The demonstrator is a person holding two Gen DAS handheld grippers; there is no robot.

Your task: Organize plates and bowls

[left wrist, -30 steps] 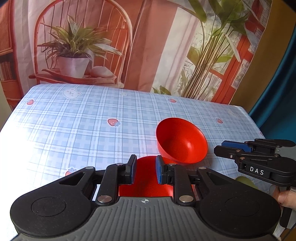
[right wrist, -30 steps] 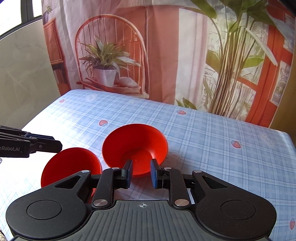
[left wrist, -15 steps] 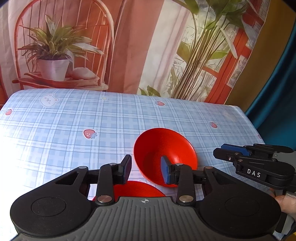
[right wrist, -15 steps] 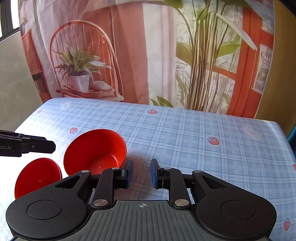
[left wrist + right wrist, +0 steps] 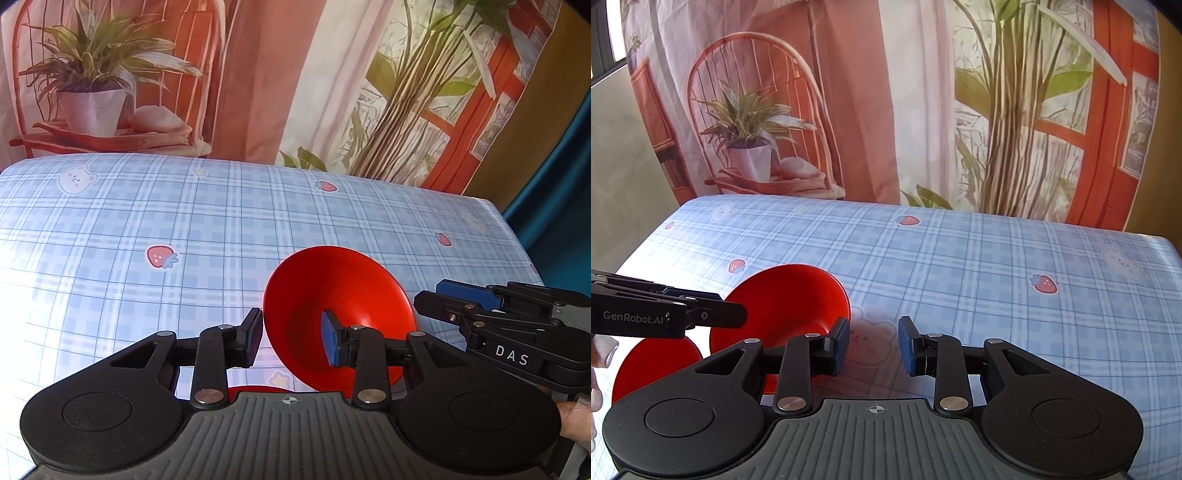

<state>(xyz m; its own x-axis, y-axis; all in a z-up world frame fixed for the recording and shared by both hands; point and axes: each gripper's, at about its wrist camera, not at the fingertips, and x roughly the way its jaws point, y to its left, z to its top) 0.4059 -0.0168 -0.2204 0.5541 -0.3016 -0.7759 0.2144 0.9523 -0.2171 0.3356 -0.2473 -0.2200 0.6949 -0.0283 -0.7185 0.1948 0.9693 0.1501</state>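
A red bowl (image 5: 343,295) sits tilted on the checked tablecloth. My left gripper (image 5: 291,341) is open, with its right finger inside the bowl and its left finger outside the rim. A second red bowl (image 5: 255,389) shows as a sliver under the left gripper's body. In the right wrist view the tilted bowl (image 5: 790,299) is at the left, the second bowl (image 5: 653,362) lies further left, and the left gripper (image 5: 731,315) reaches over them. My right gripper (image 5: 873,343) is open and empty, just right of the tilted bowl.
The table (image 5: 997,280) has a blue plaid cloth with strawberry and bear prints. A printed curtain backdrop (image 5: 923,92) hangs behind its far edge. The table's right edge (image 5: 517,236) borders a dark blue curtain.
My left gripper has opened wider and moved forward so its fingers straddle the tilted bowl's rim. My right gripper has opened and shifted right, off the bowl.
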